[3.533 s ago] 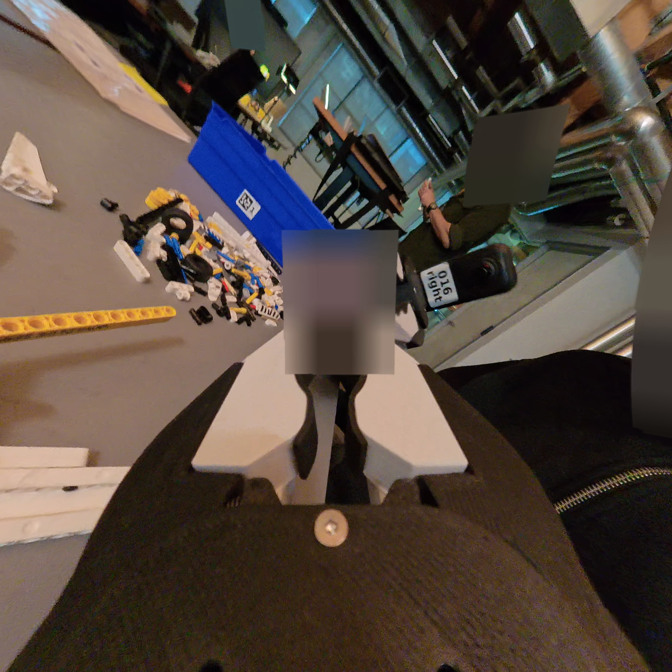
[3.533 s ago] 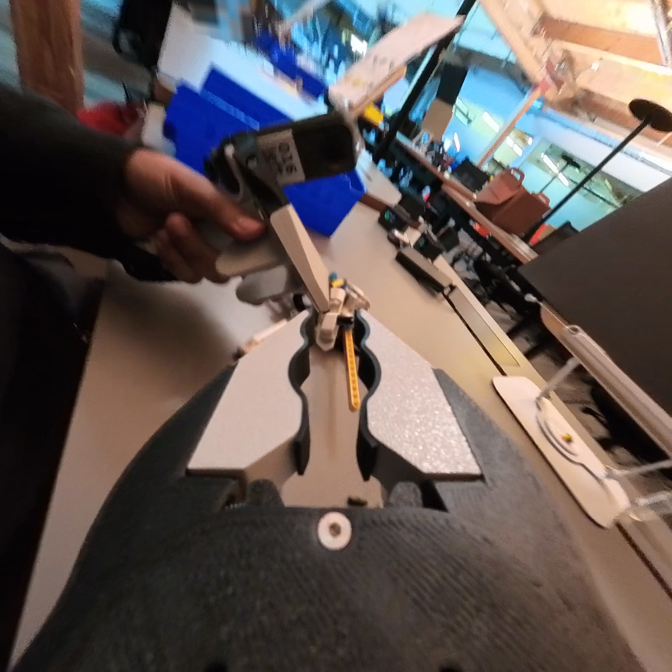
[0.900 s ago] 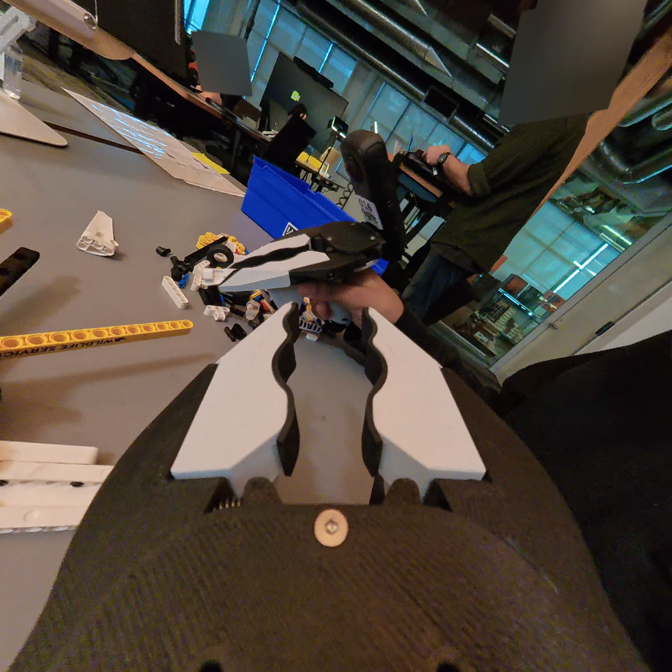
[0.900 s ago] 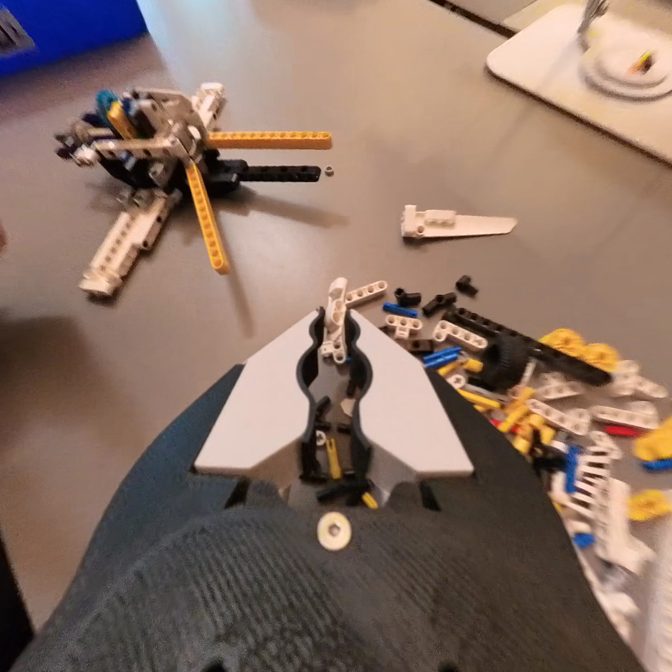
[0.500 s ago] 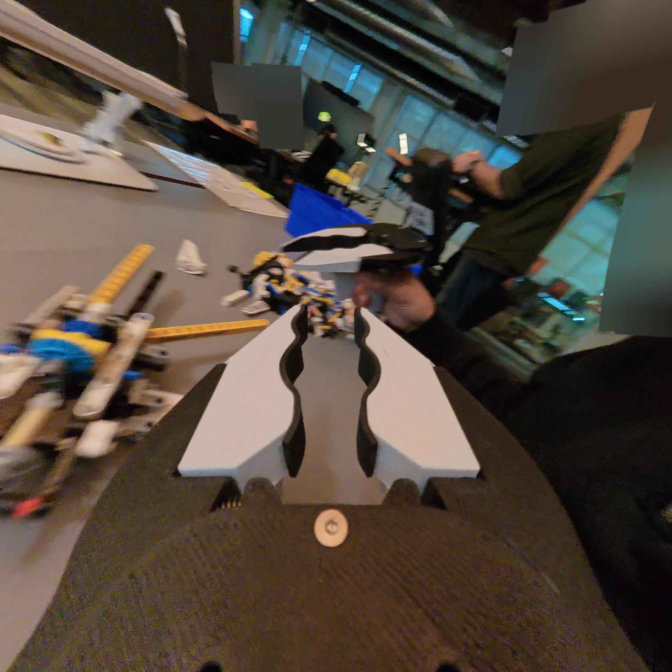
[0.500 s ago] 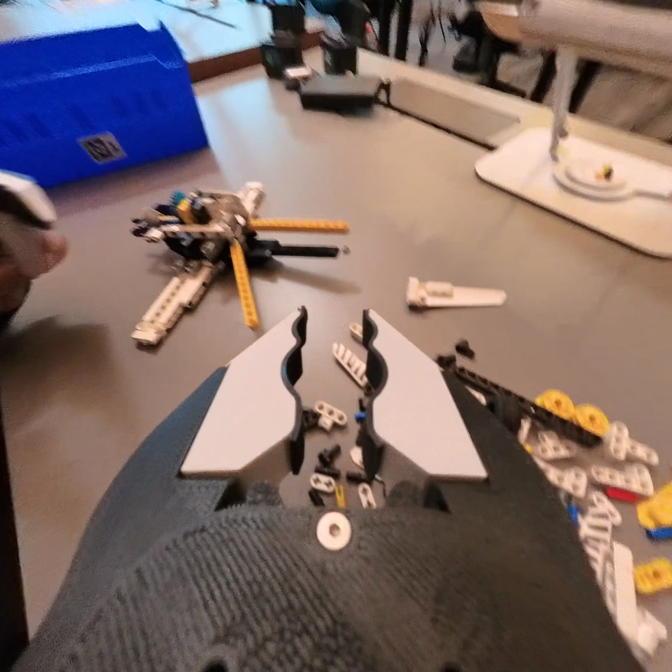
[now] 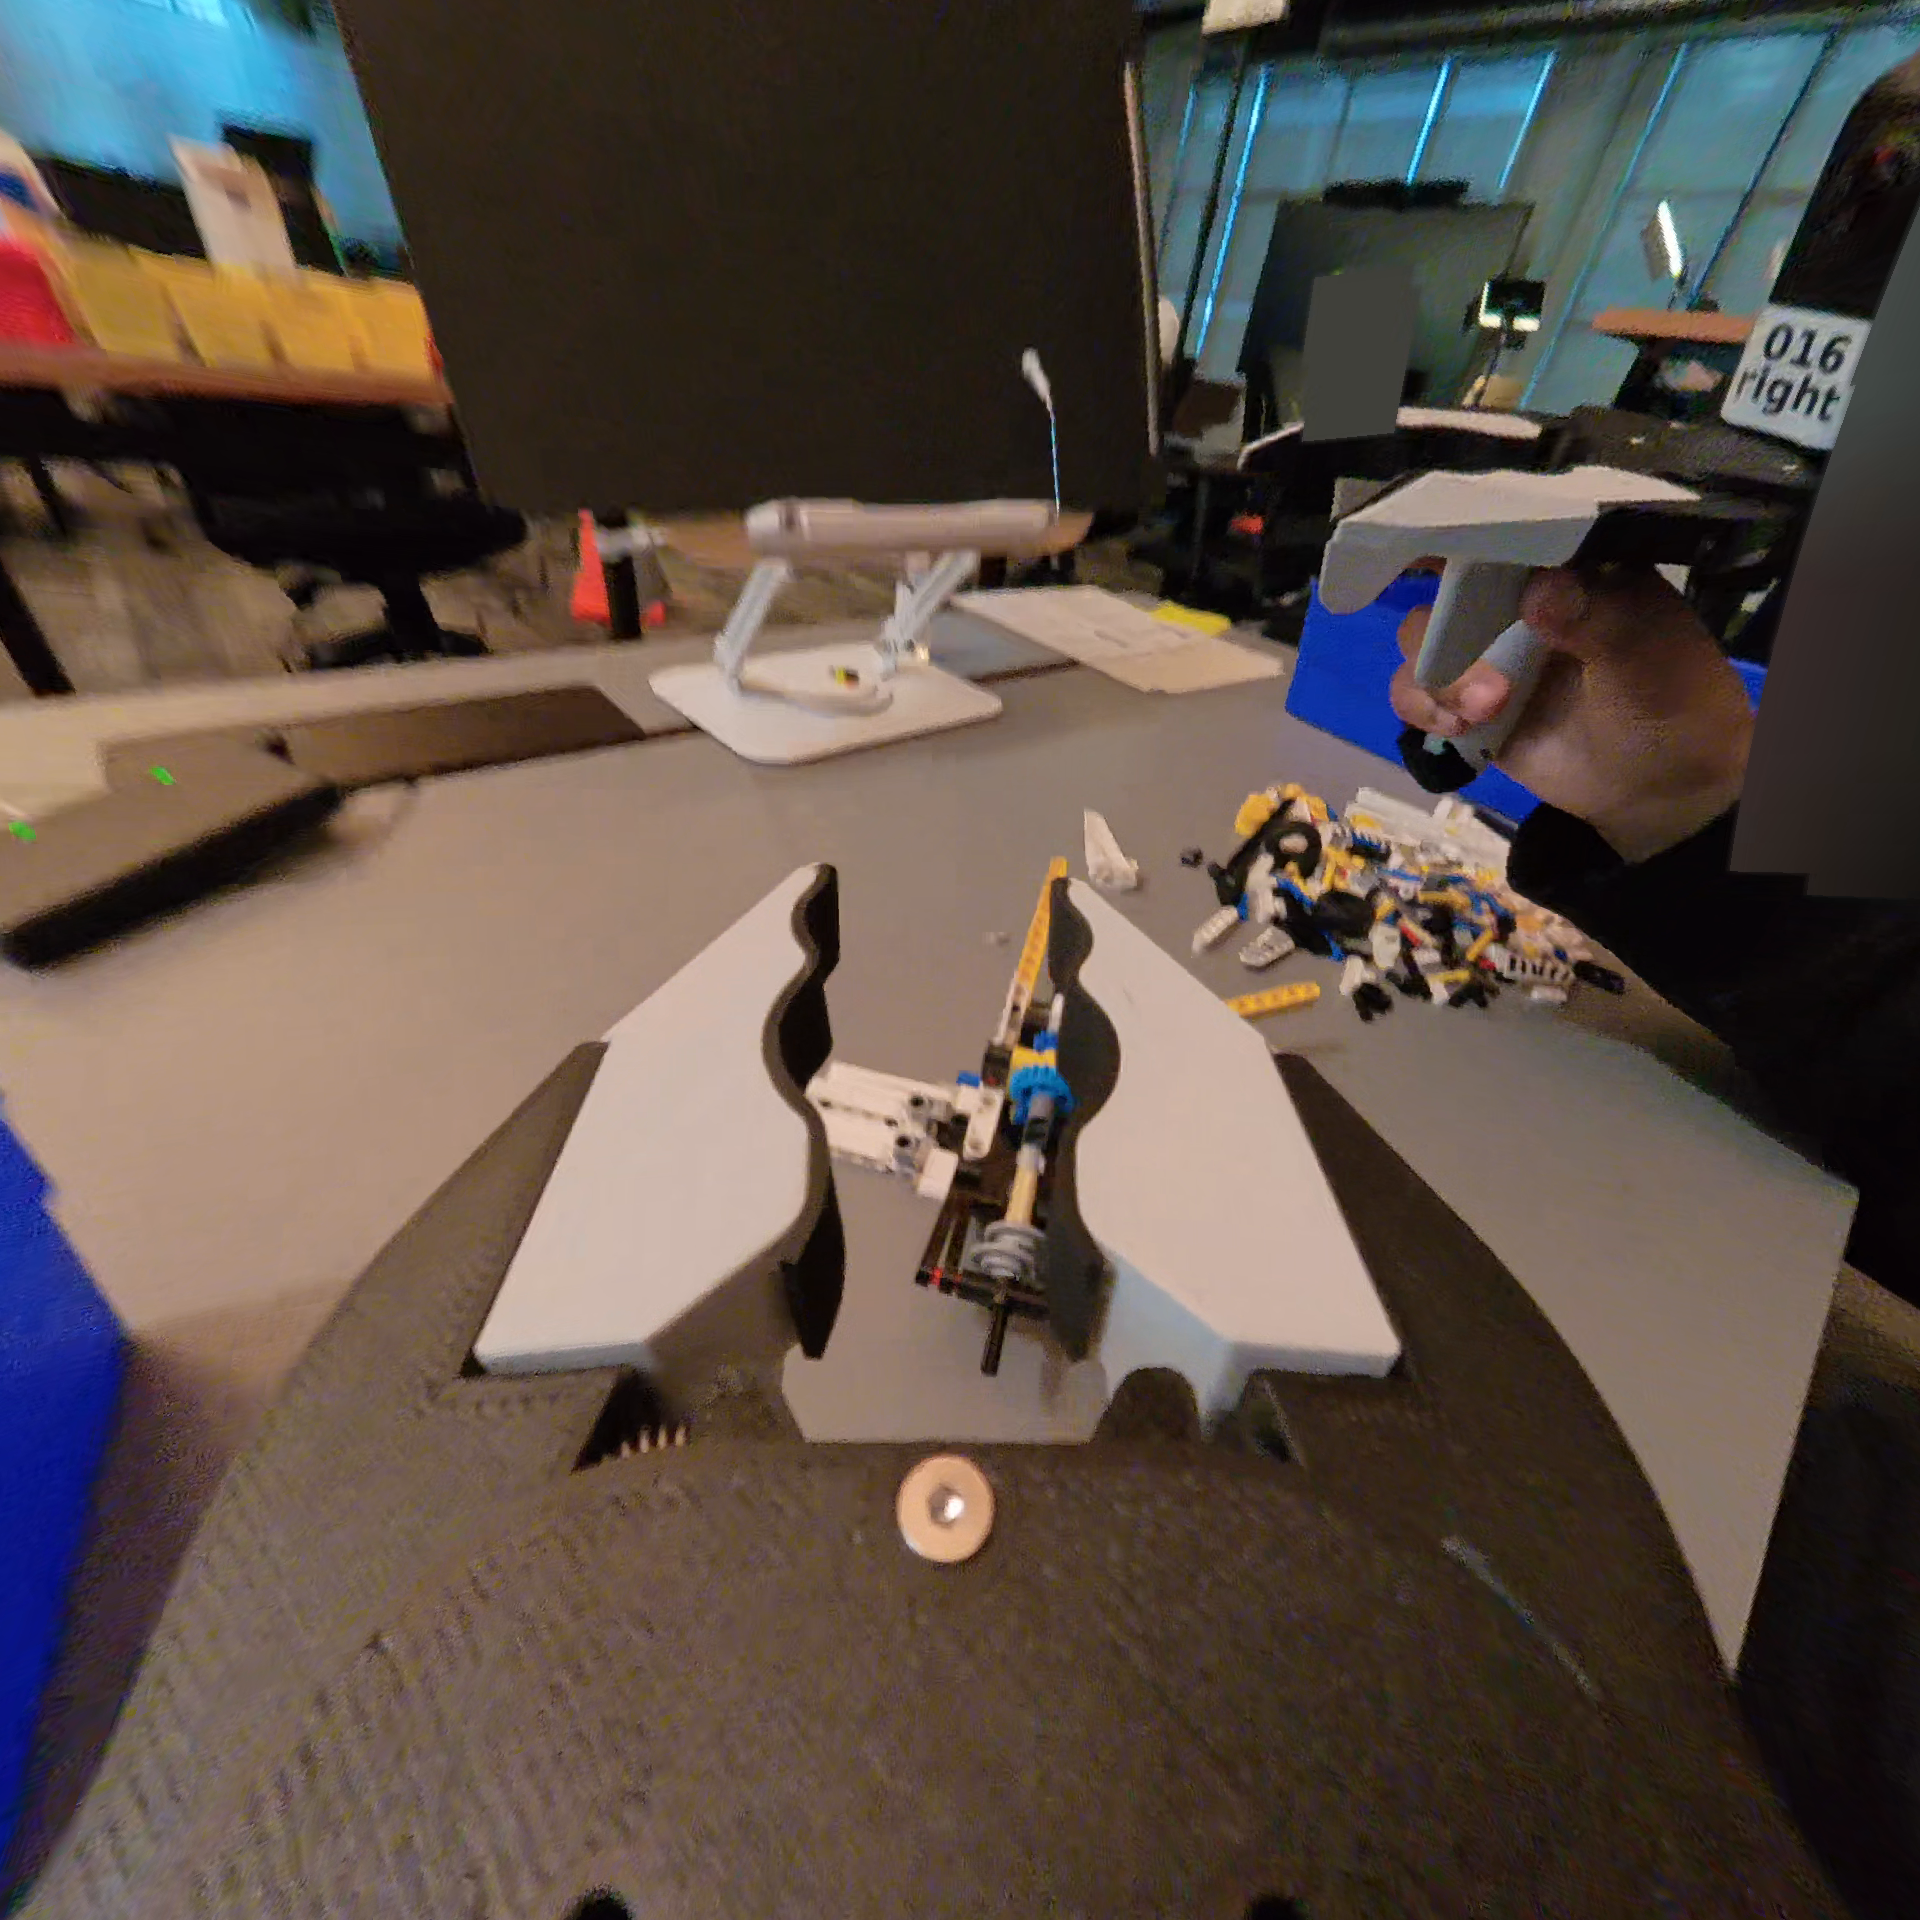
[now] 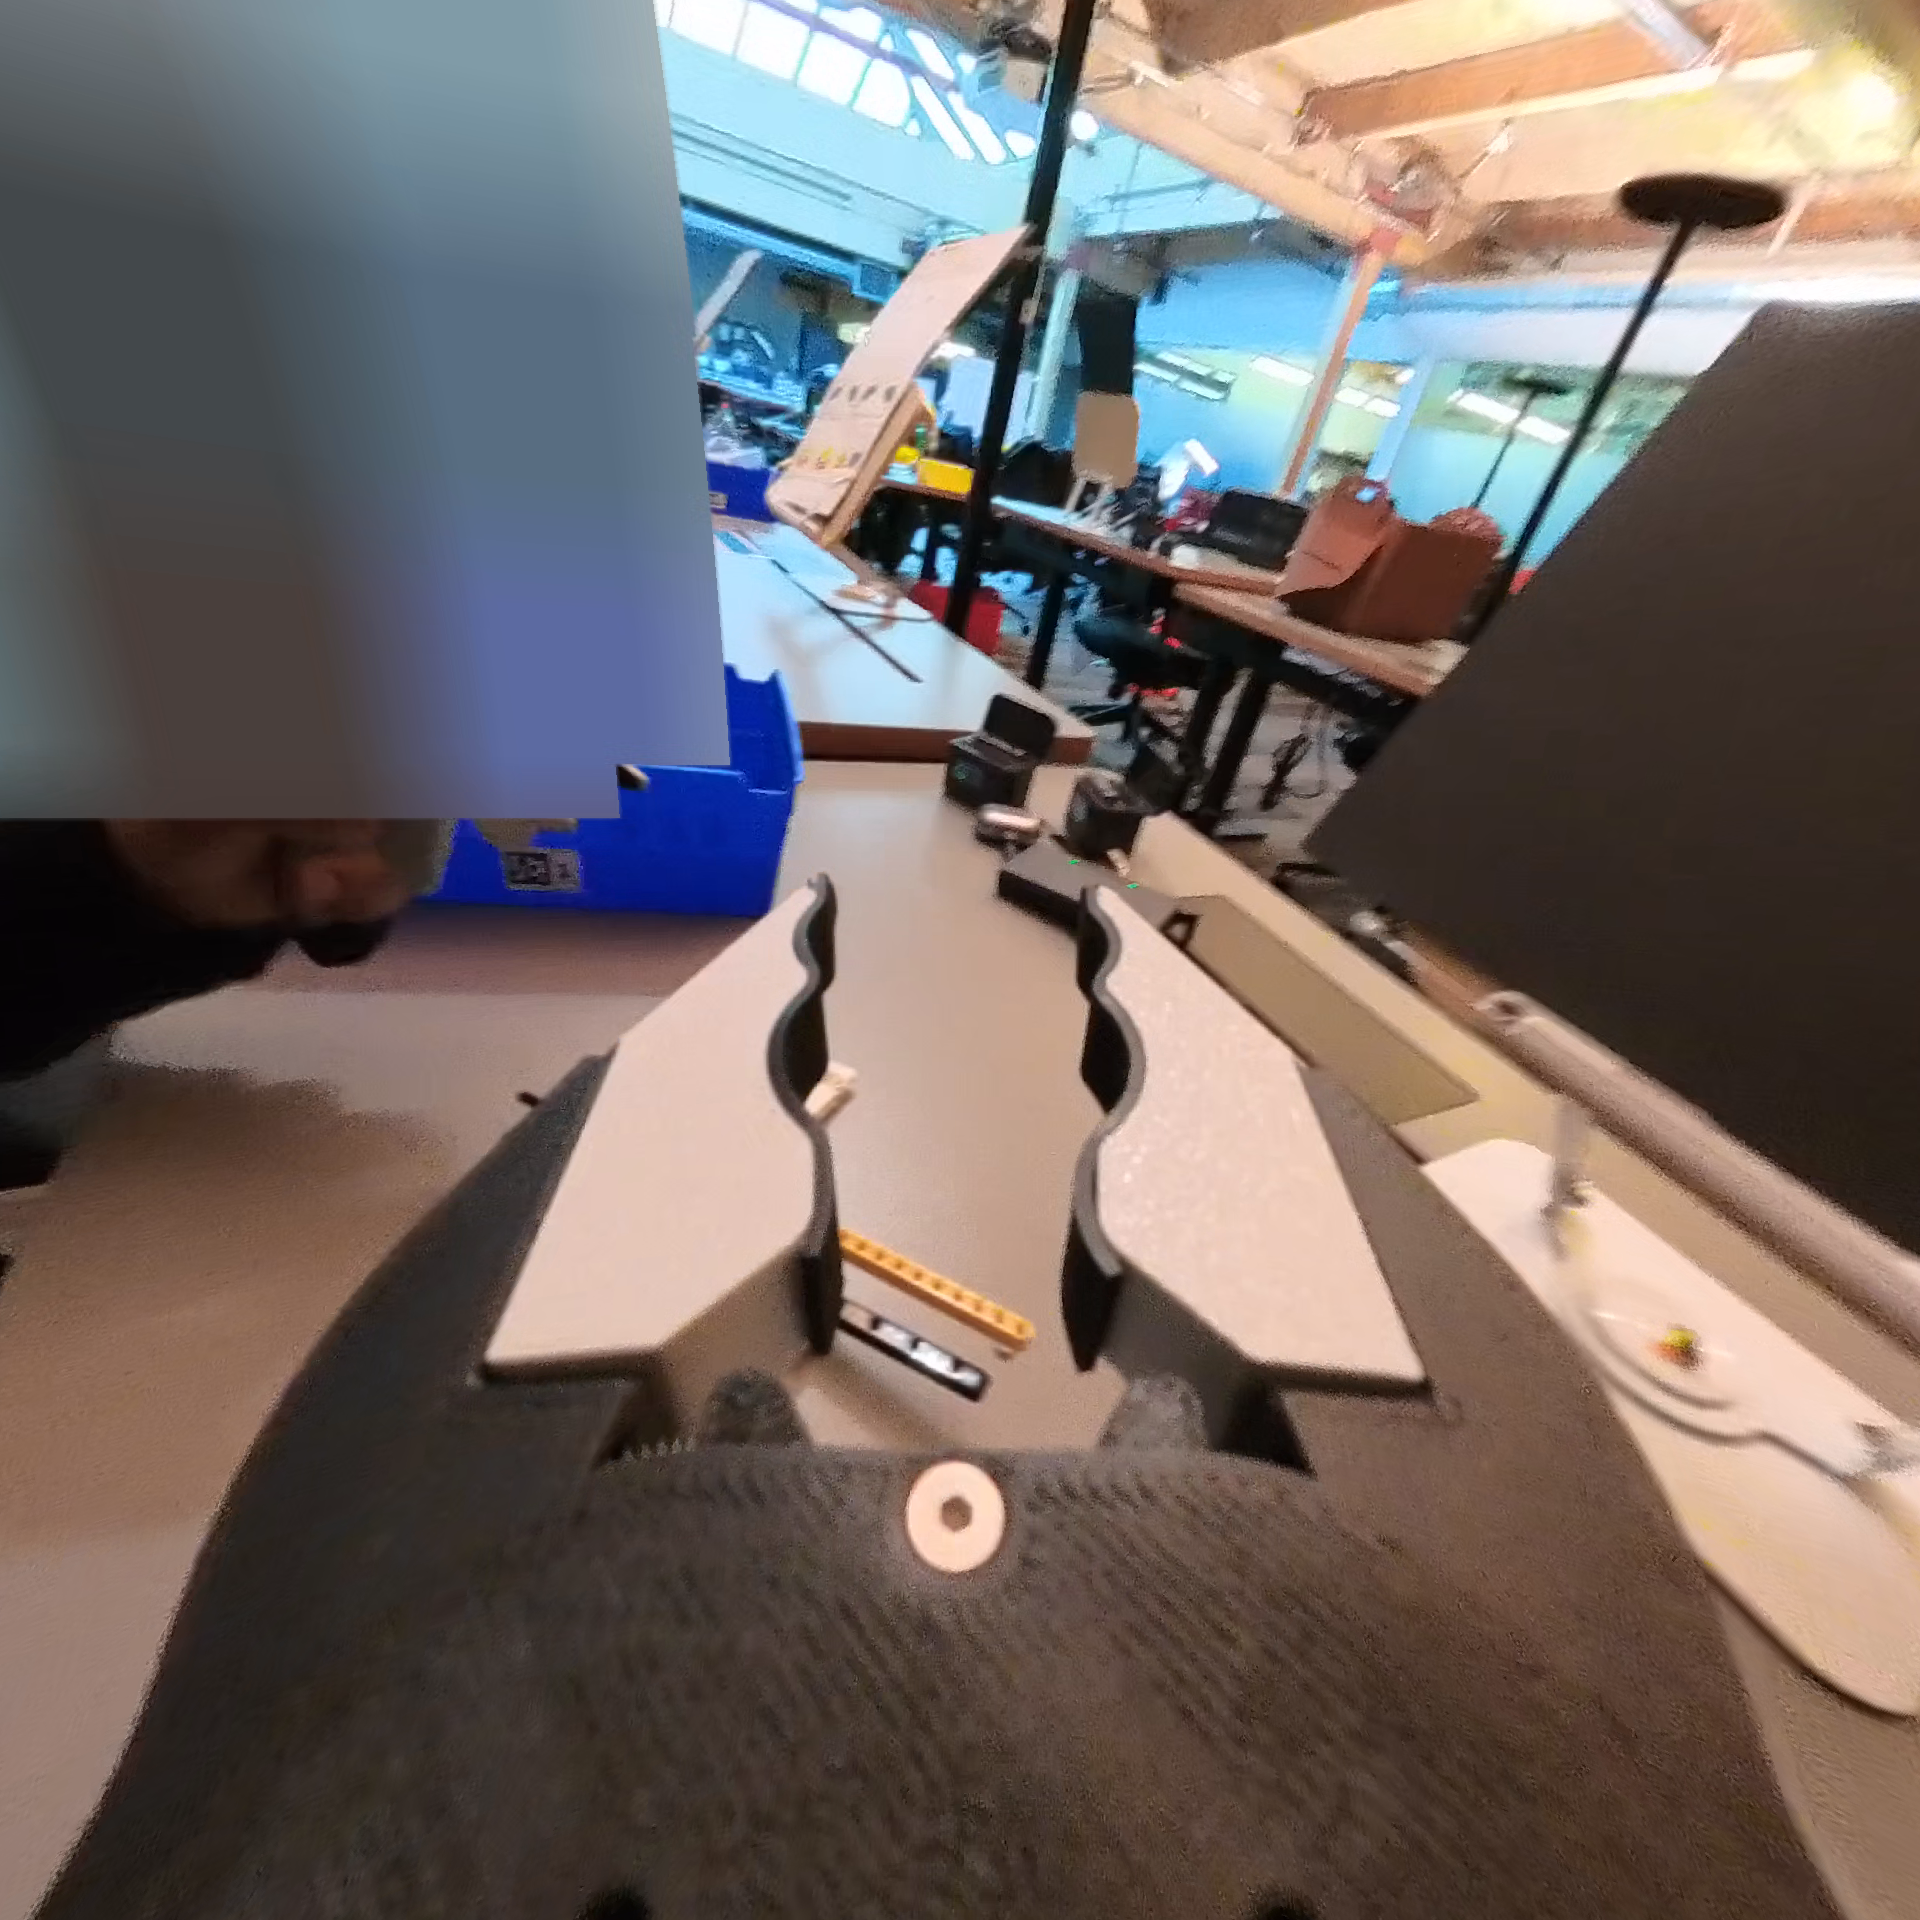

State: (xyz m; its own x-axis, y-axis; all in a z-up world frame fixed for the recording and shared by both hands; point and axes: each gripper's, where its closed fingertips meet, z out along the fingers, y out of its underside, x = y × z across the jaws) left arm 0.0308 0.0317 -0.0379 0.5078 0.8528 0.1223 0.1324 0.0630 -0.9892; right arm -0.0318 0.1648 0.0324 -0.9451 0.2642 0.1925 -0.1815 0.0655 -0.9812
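Observation:
My left gripper (image 7: pixel 948 883) is open, low over the grey table (image 7: pixel 520 987). A part-built brick assembly (image 7: pixel 1023 1122) lies on the table between its fingers, close to the right finger (image 7: pixel 1164 1091); the left pad stands apart from it. The assembly's long yellow beam (image 7: pixel 1034 935) points away and its white beam (image 7: pixel 873 1117) points left. My right gripper (image 8: pixel 956 891) is open and empty above the table. A yellow beam (image 8: pixel 935 1288), a black beam (image 8: pixel 914 1351) and a white end (image 8: pixel 831 1091) show below it. It also shows in the left wrist view (image 7: pixel 1351 571), held by a hand.
A pile of loose small bricks (image 7: pixel 1382 914), a white wing panel (image 7: pixel 1107 852) and a short yellow beam (image 7: pixel 1273 1000) lie to the right. A blue bin (image 7: pixel 1351 665) stands behind the pile, also seen in the right view (image 8: pixel 686 842). A white stand base (image 7: pixel 831 707) sits at the back. The yellow beam (image 8: pixel 935 1288) is about equally far from each gripper, around 20 cm.
My right gripper held a small white piece over the pile, then opened and lifted away without it. My left gripper swung over the assembly and its jaws widened.

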